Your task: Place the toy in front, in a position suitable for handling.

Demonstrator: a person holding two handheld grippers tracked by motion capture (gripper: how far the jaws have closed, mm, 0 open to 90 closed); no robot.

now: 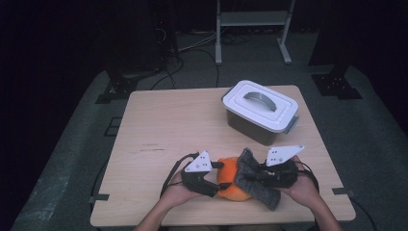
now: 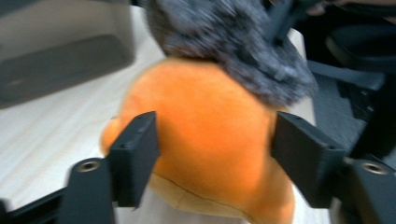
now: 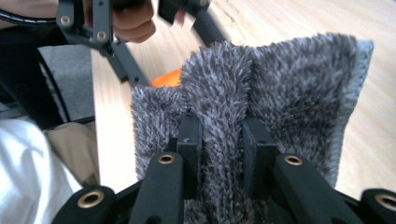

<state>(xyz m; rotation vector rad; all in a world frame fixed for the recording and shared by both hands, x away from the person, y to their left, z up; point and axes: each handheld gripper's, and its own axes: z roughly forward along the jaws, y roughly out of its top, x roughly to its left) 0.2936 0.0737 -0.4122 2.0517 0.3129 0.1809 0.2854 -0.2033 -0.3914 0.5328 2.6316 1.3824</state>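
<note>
Nearest to where the person sits, right at the table's (image 1: 159, 120) front edge, an orange plush toy (image 1: 231, 185) lies with a grey shaggy cloth (image 1: 255, 180) draped over its right side. Taking the toy as the landmark: the left gripper (image 1: 214, 185) comes in from its left, and in the left gripper view its jaws stand on either side of the orange body (image 2: 210, 135), pressing the flanks, so I'd call it clamped on the toy. The right gripper (image 1: 252, 175) sits just right of the toy, its jaws pinched shut on a raised fold of the cloth (image 3: 224, 116). Well beyond the toy, toward the far right of the table, stands a lidded white storage box (image 1: 261, 111) with a grey handle.

Both things look soft and light to me. The toy should squash under the jaws yet stay put if taken around its middle, as it is now. The cloth is limp and fuzzy, so it will sag and drag; a bunched ridge of pile is the sensible place to grip, though a thin pinch could slip out.
</note>
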